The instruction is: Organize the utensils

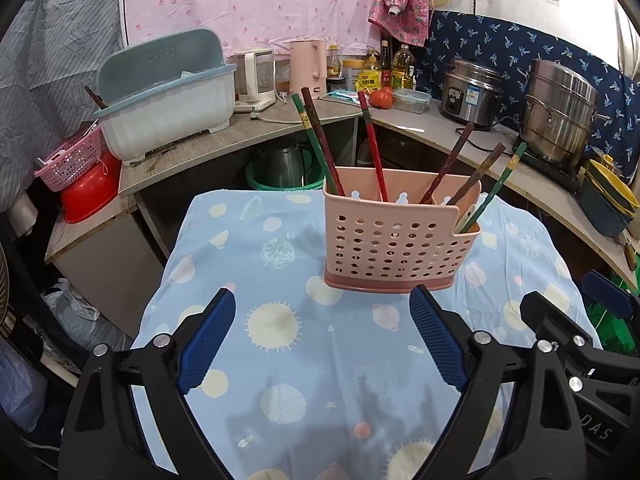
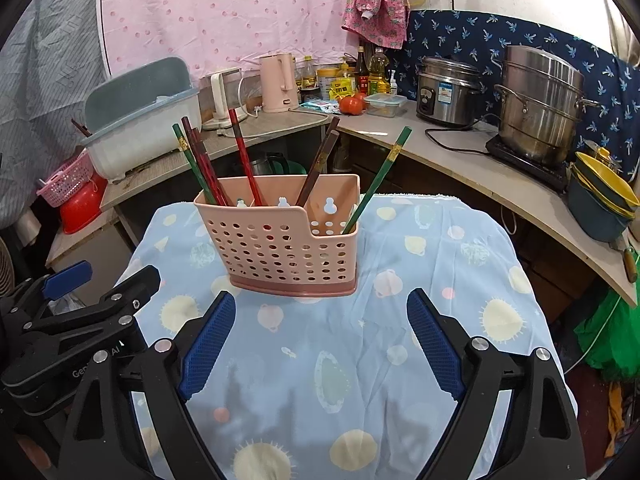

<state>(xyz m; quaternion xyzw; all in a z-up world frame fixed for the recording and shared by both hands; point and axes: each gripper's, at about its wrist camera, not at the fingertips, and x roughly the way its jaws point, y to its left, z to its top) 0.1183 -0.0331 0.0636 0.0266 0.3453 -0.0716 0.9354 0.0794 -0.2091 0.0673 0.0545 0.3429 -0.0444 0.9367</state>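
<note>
utensil holder: pale pink, dotted with round holes, darker pink base
chopsticks: dark red, brown and green, some with gold bands
cloth under the holder: light blue with cream suns and pastel planets
curtain behind the holder: pink with darker pink spots
gripper pads: blue, ribbed

lower ends of chopsticks hidden inside pink holder. labels on far bottles too small to read. contents of dish rack behind its wall. gripper bodies cut off at near edge in both views.
</note>
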